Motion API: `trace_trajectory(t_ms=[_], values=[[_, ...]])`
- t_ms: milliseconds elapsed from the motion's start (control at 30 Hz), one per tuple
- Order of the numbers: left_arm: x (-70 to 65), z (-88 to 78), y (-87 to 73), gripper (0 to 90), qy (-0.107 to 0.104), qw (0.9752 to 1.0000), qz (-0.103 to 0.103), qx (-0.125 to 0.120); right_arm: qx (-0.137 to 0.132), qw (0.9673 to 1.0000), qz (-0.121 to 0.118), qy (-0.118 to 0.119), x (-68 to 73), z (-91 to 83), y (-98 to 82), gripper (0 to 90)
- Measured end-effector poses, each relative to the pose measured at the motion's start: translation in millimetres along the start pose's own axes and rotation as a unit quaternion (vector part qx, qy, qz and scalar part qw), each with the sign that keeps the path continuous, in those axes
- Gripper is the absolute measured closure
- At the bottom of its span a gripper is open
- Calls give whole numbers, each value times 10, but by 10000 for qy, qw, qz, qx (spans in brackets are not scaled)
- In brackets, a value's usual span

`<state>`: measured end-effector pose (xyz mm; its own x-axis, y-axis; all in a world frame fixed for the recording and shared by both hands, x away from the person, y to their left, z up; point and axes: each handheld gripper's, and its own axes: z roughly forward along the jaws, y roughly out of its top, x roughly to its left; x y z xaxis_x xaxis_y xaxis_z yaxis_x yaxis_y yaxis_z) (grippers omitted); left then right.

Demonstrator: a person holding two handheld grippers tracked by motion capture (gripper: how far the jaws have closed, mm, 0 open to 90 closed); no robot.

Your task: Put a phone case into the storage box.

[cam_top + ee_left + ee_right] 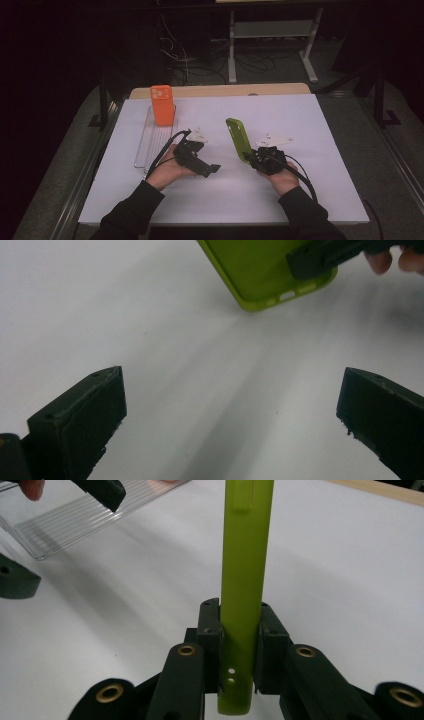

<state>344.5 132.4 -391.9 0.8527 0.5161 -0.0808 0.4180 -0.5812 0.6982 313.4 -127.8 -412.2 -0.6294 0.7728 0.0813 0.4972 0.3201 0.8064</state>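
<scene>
So, left to right: clear ribbed tray (pixel 150 142) lies just outboard of the left gripper (pixel 214 168), orange phone case (pixel 162 104) standing upright at the tray's far end, well ahead of that gripper. Left gripper is low over the white table (pixel 210 200), jaws spread wide, nothing between them; in its own view the green phone case (pixel 260 270) sits ahead and to the right, beyond the jaw tips. Right gripper (pixel 239 630) is clamped on the green case's lower end, edge-on between the jaws, case rising up and away from it, tilted left in the high view. Left gripper sits beside it, apart.
</scene>
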Motion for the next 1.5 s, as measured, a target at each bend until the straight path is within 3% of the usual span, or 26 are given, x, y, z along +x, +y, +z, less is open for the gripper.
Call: trace_trajectory(t_ms=[133,167,267,433,600,967,1367,1500], values=[[33,-18,58,0,-122,9997,-126,-159,18,10000,-39,16,16,14,-4,755],[31,-12,76,0,-151,9992,-242,-271,32,10000,-17,34,26,14,-3,755],[63,-37,148,0,-201,9988,-248,-381,25,10000,-43,34,42,22,2,755],[96,-47,277,0,-304,9955,-566,-691,43,9999,0,97,81,16,11,755],[146,-37,404,0,-435,9932,-662,-849,-9,9999,-63,108,100,12,24,755],[228,88,558,0,-613,9905,-686,-1026,-64,9998,-98,180,162,22,39,755],[212,215,598,0,-653,9851,-985,-1249,-67,9996,-53,270,199,34,47,755],[209,213,606,74,-669,9829,-1079,-1336,-54,9996,-91,260,209,53,45,755]])
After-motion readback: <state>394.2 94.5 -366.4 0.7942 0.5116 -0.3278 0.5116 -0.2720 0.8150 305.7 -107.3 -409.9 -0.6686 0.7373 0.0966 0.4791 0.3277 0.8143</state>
